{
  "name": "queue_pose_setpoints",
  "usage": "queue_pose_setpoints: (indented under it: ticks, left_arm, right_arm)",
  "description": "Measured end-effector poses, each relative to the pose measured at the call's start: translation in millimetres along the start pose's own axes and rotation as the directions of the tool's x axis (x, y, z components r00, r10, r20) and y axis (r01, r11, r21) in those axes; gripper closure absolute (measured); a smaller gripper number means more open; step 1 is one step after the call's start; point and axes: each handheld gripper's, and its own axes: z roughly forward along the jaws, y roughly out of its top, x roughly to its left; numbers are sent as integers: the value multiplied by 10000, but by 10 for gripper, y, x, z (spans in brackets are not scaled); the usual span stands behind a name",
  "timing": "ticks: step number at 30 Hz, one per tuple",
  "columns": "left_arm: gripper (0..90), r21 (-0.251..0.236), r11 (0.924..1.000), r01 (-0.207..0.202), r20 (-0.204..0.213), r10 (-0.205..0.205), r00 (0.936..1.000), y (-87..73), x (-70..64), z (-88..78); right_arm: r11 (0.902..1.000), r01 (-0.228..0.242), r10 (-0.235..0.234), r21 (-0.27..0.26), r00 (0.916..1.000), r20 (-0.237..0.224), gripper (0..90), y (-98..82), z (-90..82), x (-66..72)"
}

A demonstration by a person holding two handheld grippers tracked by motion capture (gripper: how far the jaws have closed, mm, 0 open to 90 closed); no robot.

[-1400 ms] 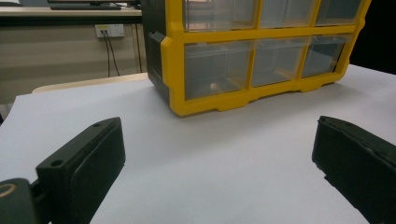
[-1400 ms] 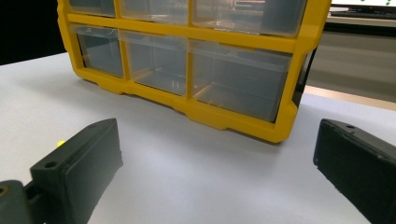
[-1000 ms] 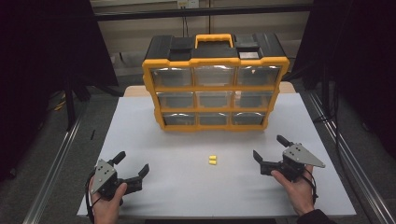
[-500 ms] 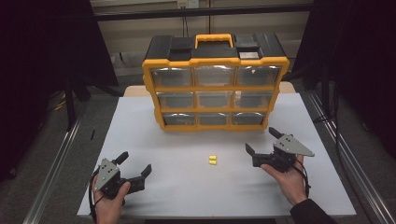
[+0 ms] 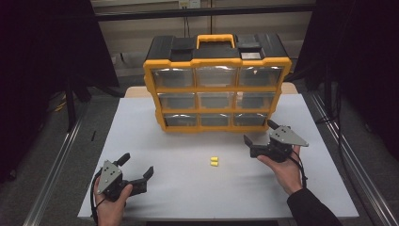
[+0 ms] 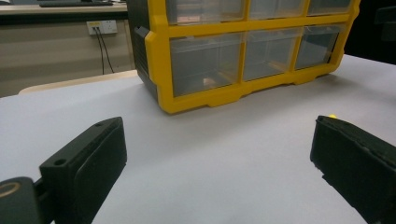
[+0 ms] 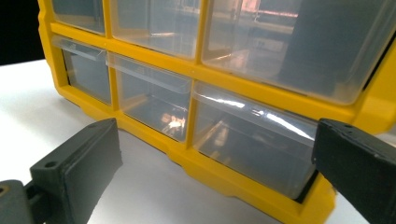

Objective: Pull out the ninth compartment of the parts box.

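Observation:
A yellow and black drawer cabinet (image 5: 216, 89) with clear drawers stands at the back of the white table (image 5: 179, 141). Two small yellow pieces (image 5: 214, 161) lie on the table in front of it. My left gripper (image 5: 137, 165) is open near the front left, low over the table, and holds nothing. In the left gripper view its fingers (image 6: 88, 158) frame the cabinet (image 6: 243, 56), and a yellow piece (image 6: 332, 115) peeks over the right finger. My right gripper (image 5: 259, 132) is open just before the cabinet's lower right corner. It faces the bottom right drawer (image 7: 252, 140) at close range.
The cabinet has a yellow carry handle (image 5: 215, 38) on its black top. Metal rails (image 5: 56, 160) run along both sides of the table. Dark curtains hang at left and right. A wall socket (image 6: 102, 27) sits behind the table.
My right gripper has moved left and away from the person, up close to the cabinet's bottom right drawer. The left gripper has shifted slightly right. Both stay open.

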Motion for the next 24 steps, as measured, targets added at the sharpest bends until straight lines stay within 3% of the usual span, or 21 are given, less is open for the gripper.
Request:
queue_pose_setpoints:
  ticks: [1, 6, 9, 13, 14, 15, 16, 17, 22, 23, 24]
  left_arm:
    - [38, 9, 10000, -3, 0, 3, 10000, 0, -1, 0]
    - [40, -5, 10000, 49, 12, -49, 10000, 0, -1, -4]
    - [42, -34, 10000, 10, -23, -10, 10000, 3, 3, -6]
    - [42, -55, 10000, 34, -43, -34, 10000, 3, 9, -9]
    - [42, -86, 9999, 60, -48, -61, 10000, 2, 8, -9]
    - [42, -78, 10000, 56, -34, -56, 10000, 2, 9, -10]
    - [42, -78, 10000, 56, -34, -56, 10000, 2, 9, -10]
    - [42, -77, 9999, 75, -40, -75, 10000, 1, 10, -9]
    - [42, -93, 9999, 62, -109, -63, 9999, 3, 18, -16]
    - [42, -93, 9999, 62, -109, -63, 9999, 3, 18, -16]
    - [42, -118, 9999, 94, -118, -96, 9999, 2, 16, -14]
  right_arm:
    - [9996, -154, 159, 220, 9995, -256, 21, -16, 18, -30]
    - [9994, -183, 199, 301, 9983, -541, 18, -32, 37, -67]
    - [9986, 422, -420, 321, 9991, -66, 31, -24, 75, -68]
    - [9977, 603, -604, 323, 9982, 34, 33, 16, 123, -80]
    - [9919, 1187, -1196, 445, 9927, 180, 16, 36, 157, -77]
    - [9880, 1480, -1491, 435, 9886, 227, 12, 47, 170, -73]
    - [9880, 1480, -1491, 435, 9886, 227, 12, 47, 170, -73]
    - [9769, 2056, -2082, 586, 9772, 412, 24, 71, 199, -64]
    - [9532, 2989, -3011, 453, 9521, 538, 19, 102, 242, -56]
    - [9532, 2989, -3011, 453, 9521, 538, 19, 102, 242, -56]
    - [9377, 3448, -3470, 424, 9353, 689, 26, 116, 273, -59]
